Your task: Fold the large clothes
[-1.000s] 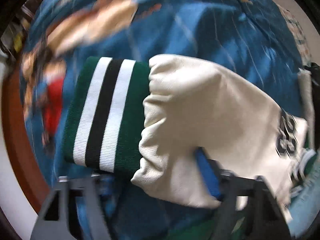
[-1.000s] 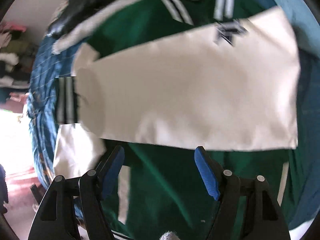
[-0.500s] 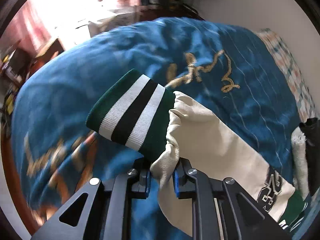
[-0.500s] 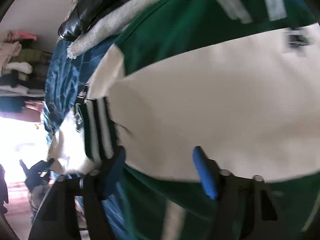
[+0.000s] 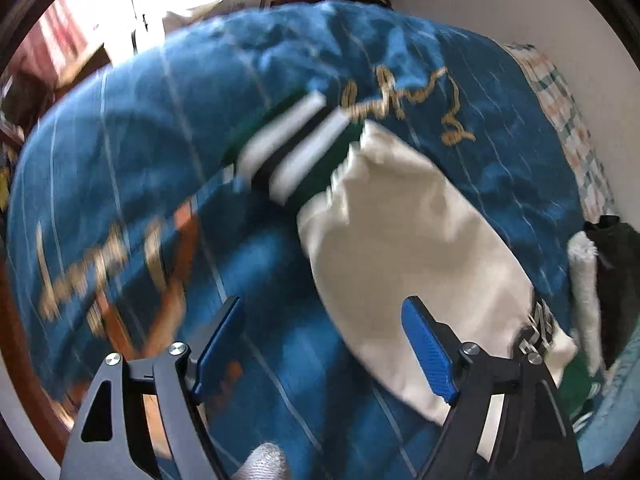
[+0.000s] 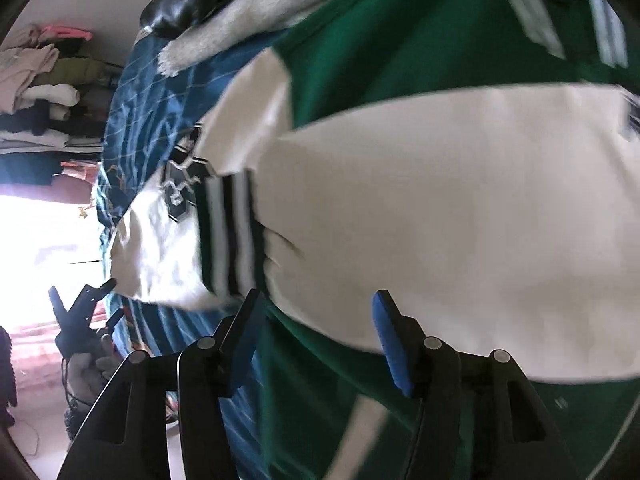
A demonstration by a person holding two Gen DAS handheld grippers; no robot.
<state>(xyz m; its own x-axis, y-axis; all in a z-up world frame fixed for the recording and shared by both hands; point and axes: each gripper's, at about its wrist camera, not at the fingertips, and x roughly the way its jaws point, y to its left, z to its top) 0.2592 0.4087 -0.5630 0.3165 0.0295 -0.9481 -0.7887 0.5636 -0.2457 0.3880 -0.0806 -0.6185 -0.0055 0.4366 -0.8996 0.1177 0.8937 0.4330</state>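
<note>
The cream sleeve (image 5: 404, 248) of the green varsity jacket (image 6: 420, 44), pinched a moment ago, is now released onto the blue bedspread (image 5: 168, 152); the left gripper (image 5: 326, 350) is opening, empty. The right gripper (image 6: 316, 344) is opening over the folded sleeve, nothing held.

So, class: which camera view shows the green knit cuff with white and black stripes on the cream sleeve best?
The left wrist view: the green knit cuff with white and black stripes lies unobstructed on the blue bedspread, though motion-blurred. The right wrist view shows a striped cuff smaller, partly covered by the folded cream sleeve.
</note>
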